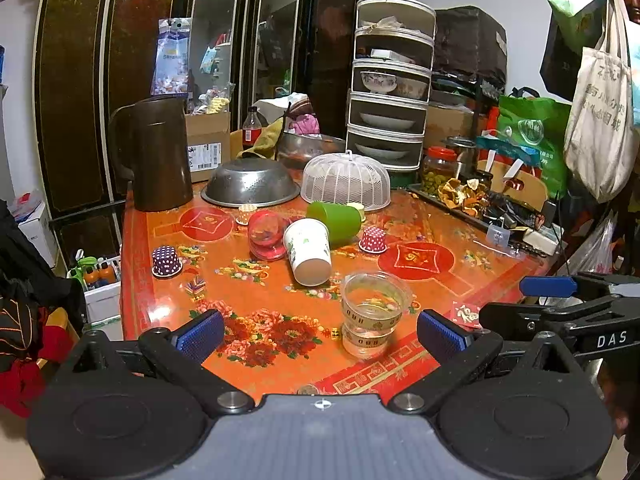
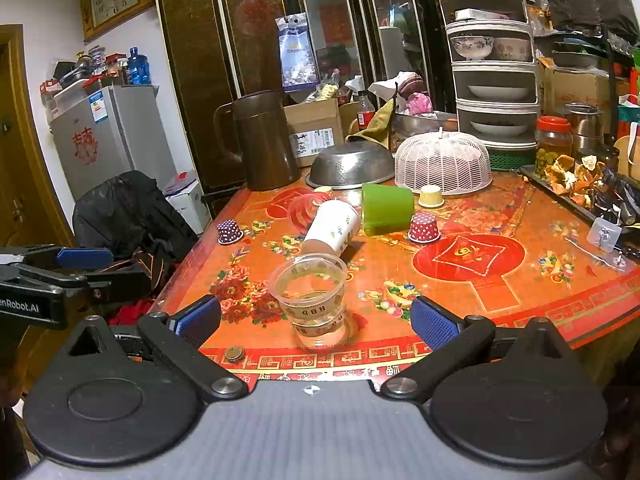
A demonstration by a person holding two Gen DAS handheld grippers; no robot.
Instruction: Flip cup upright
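Left tool (image 1: 320,336), jaws apart, faces clear cup (image 1: 374,314) lettered "HBD".

Clear plastic cup (image 1: 372,312), glossy table (image 1: 440,280)

a: table (image 1: 440,240) at six o'clock: orange-red, floral print; green cup (image 1: 336,222) at twelve.
b: white cup (image 1: 308,248) with green leaf marks; clear cup (image 1: 372,312) with gold-lettered bands; blue pads (image 2: 198,320).

Black left gripper (image 1: 320,334) and right gripper (image 2: 316,322); blue ribbed pads, silver pivot screws.
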